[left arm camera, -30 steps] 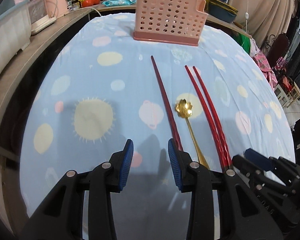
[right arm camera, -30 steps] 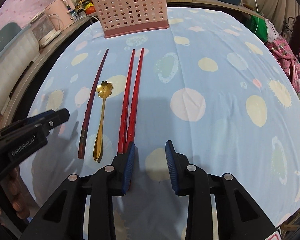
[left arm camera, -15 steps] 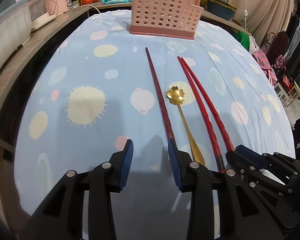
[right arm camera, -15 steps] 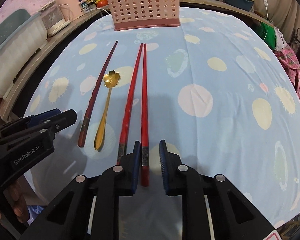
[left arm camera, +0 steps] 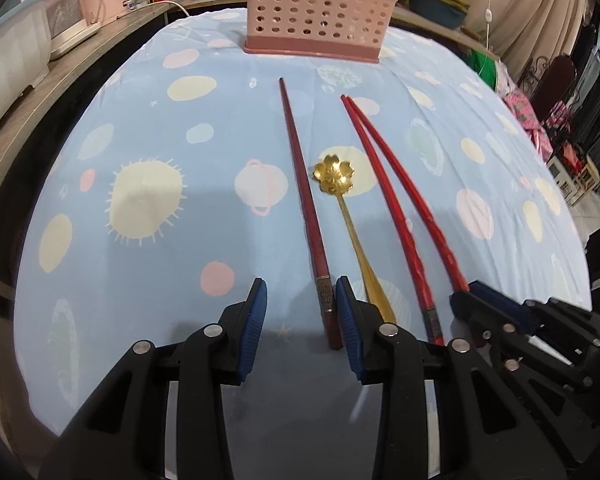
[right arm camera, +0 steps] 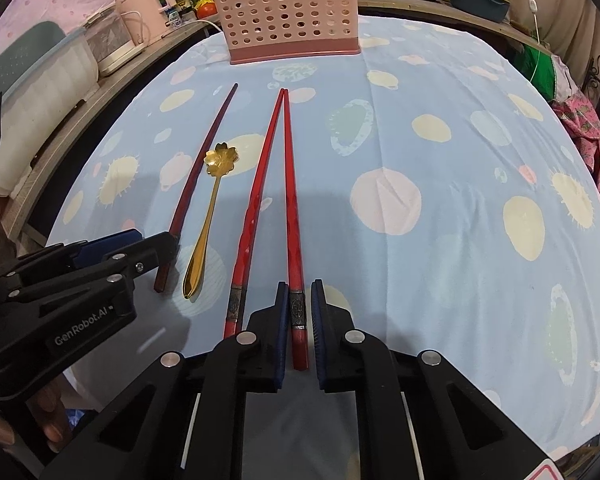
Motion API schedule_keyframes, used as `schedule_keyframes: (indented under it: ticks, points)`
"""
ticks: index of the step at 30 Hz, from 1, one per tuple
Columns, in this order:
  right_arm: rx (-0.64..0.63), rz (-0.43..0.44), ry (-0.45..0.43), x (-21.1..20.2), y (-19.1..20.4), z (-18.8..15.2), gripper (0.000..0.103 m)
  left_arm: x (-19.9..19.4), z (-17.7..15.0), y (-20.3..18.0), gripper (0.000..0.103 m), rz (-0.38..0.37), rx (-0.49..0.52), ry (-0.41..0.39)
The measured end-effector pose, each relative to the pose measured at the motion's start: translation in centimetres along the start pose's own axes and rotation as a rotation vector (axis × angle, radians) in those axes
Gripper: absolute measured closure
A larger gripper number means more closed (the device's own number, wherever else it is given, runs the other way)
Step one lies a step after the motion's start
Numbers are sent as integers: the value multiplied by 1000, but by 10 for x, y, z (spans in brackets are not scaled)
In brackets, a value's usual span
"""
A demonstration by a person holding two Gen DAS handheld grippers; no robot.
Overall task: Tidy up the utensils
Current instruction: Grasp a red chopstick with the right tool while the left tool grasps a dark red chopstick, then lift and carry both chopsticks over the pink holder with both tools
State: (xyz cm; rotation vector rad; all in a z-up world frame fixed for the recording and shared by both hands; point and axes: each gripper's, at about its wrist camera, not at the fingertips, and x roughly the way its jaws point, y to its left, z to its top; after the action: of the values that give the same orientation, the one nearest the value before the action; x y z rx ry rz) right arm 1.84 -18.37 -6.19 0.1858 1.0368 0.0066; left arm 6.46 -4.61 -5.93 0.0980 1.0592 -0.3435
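Both fisheye views sit low and close over the near edge of the desk (left arm camera: 148, 240), each looking steeply down along its own tongs toward the pink basket (right arm camera: 288, 12) at the far end. Each catches the other's tongs at its side.

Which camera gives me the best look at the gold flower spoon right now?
Right wrist view: the gold flower spoon lies fully visible, bowl to handle tip, between the chopsticks. In the left wrist view, the left gripper's right finger covers the spoon's handle end.

Right tool (right arm camera: 298, 328) nearly closed, left tool (left arm camera: 300, 330) parted.
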Motion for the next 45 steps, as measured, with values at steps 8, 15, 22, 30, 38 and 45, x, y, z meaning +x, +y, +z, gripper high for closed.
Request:
schedule_keyframes:
  ticks: [8, 15, 22, 30, 38, 45]
  points:
    - [-24, -5, -9, 2, 3, 1, 93, 0, 0, 5, 96, 7, 1, -6]
    - [-25, 4, -13, 1, 0, 1, 96, -3, -1, 6, 96, 6, 0, -3]
    - [-8, 9, -21, -5, -5, 3, 96, -12, 1, 9, 96, 18, -12, -15]
    - [19, 11, -60, -21, -14, 10, 96, -38, 10, 17, 96, 32, -32, -77]
    - [41, 19, -145, -52, -22, 29, 96, -69, 30, 22, 96, 21, -54, -159]
    - [60, 28, -267, -87, -31, 64, 96, -97, 58, 26, 96, 9, -71, -247]
